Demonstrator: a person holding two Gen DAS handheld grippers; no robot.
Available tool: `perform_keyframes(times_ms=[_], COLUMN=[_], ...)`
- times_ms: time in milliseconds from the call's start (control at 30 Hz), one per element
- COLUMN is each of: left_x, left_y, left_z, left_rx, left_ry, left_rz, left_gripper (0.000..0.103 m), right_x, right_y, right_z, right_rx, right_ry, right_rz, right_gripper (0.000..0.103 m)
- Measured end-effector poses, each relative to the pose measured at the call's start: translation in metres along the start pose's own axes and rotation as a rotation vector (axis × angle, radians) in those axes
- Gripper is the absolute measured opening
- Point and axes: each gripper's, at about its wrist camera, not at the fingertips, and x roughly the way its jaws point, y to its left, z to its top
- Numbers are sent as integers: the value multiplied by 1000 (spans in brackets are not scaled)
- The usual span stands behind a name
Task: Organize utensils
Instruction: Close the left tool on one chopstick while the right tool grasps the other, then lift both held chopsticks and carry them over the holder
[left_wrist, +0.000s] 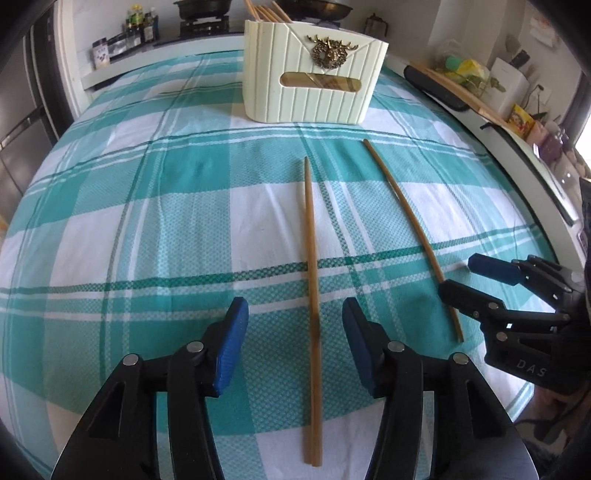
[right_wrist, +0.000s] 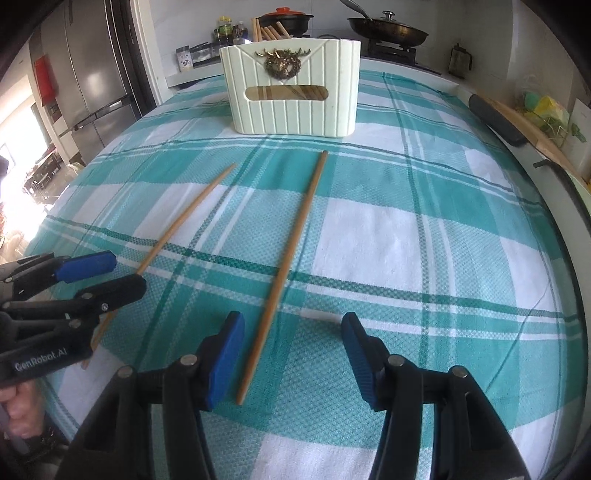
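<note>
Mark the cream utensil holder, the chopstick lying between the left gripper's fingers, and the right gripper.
cream utensil holder (left_wrist: 317, 99), left wrist view, ribbed front wall.
chopstick (left_wrist: 311, 243), left wrist view, mid-shaft.
right gripper (right_wrist: 291, 354), right wrist view, midway between the fingertips.

Two wooden chopsticks (left_wrist: 311, 254) flat on cloth

A steel fridge (right_wrist: 92, 74) stands beside the checked tablecloth (right_wrist: 406, 240).

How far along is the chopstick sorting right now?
Done: several chopsticks stand in the cream holder. In hand: nothing; the left hand-held gripper and right hand-held gripper are open, each straddling a chopstick. Left: both on the cloth.
</note>
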Motion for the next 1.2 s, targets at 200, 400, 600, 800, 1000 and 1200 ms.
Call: perform_keyframes(times_ms=[200, 400, 600, 800, 1000, 1200], left_x=[27, 53, 60, 63, 29, -47], left_y=[-5, -14, -12, -9, 1, 12], left_z=[37, 72, 86, 92, 93, 101], left_rx=[112, 151, 155, 121, 73, 30], left_ry=[45, 64, 85, 57, -32, -204], left_rz=[10, 13, 12, -3, -26, -66], left_gripper=[52, 39, 25, 4, 3, 4], right_x=[19, 52, 89, 99, 68, -14], right_y=[-18, -18, -27, -22, -35, -32], right_z=[30, 82, 140, 154, 144, 134], right_rx=[2, -32, 21, 1, 75, 77], right_ry=[106, 120, 118, 110, 29, -141], right_rz=[88, 89, 55, -24, 82, 131], right_gripper=[56, 54, 39, 7, 6, 6])
